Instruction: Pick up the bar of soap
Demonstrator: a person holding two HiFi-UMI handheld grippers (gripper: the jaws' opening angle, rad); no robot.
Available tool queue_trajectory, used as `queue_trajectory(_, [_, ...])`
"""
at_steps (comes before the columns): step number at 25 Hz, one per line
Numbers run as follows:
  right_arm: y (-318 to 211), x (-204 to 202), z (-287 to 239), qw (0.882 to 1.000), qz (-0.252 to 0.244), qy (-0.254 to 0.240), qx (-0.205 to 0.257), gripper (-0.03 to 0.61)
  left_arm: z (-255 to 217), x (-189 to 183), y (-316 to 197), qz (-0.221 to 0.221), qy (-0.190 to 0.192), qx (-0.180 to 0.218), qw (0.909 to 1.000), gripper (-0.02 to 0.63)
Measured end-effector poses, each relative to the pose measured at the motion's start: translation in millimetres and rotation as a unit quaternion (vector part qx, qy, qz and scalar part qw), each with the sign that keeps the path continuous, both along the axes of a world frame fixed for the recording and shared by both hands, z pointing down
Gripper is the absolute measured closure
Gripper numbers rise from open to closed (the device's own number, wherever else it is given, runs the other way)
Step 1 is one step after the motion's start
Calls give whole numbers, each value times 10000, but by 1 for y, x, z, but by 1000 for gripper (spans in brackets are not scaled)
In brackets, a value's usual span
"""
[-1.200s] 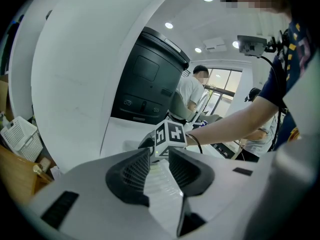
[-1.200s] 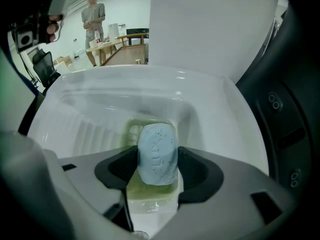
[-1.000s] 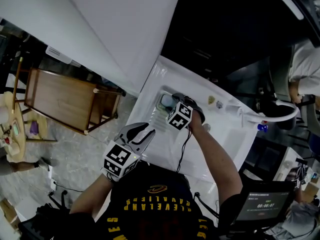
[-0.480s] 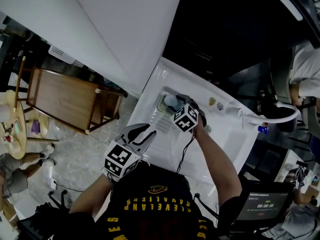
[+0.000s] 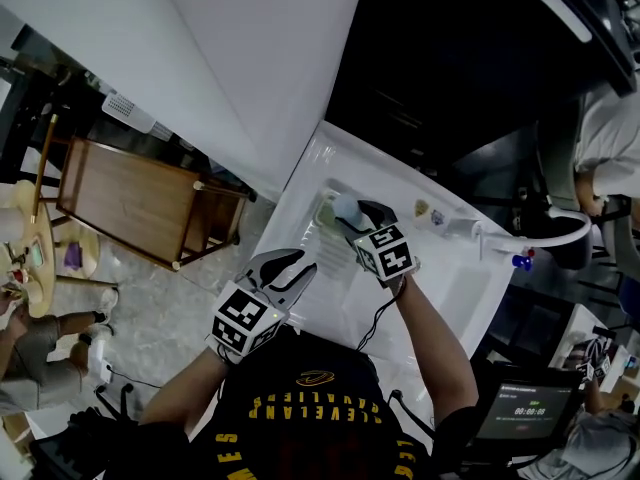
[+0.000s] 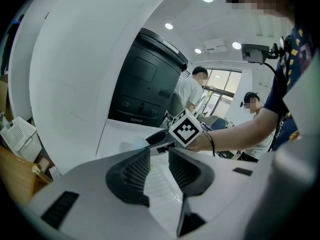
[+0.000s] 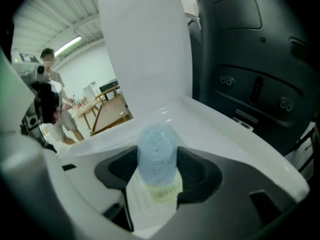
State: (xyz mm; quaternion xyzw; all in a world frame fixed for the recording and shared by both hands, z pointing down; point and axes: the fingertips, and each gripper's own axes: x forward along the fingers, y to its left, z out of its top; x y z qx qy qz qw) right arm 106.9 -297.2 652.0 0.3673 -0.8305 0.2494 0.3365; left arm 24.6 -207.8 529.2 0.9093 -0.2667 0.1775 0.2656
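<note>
The bar of soap (image 7: 156,154) is pale blue, oval and speckled, and it stands between the pads of my right gripper (image 7: 156,166), which is shut on it. In the head view the soap (image 5: 343,206) hangs over the far left corner of the white sink top (image 5: 300,183), above a pale yellow soap dish (image 5: 325,213). That dish (image 7: 162,193) shows just under the bar in the right gripper view. My right gripper (image 5: 352,215) points at that corner. My left gripper (image 5: 291,267) hovers at the sink's near left edge, open and empty, with a narrow gap between its pads (image 6: 131,171).
A white faucet (image 5: 480,230) and small items (image 5: 423,206) stand along the sink's back edge. A white wall panel (image 5: 250,58) rises left of the sink, a dark machine (image 7: 250,59) behind it. A wooden table (image 5: 130,203) stands on the floor at left. People stand in the background.
My right gripper has drawn back from the corner toward the person and to the right, carrying the soap up off the yellow dish. The left gripper has barely moved.
</note>
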Motion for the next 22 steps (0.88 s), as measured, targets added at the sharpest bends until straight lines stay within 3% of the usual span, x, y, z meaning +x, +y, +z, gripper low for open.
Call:
queue_trajectory(4, [9,0,-28,9943,566,-891,-122,314,-5,2,3,3,17,9,10000,489])
queue_trajectory(9, [29,-1,-60,9762,1072,-1873,-225,314,-13,7,8,37,56,43,10000,489])
queue_trajectory(17, [48,-4,-119,9218,1764,-3434,-352,314,-28,13,8,87,188,125,9997,489])
queue_trajectory(22, [59,-6,-145,8934,1985,-4011,-380,314,-47,21,7,177,309,257,9990,489])
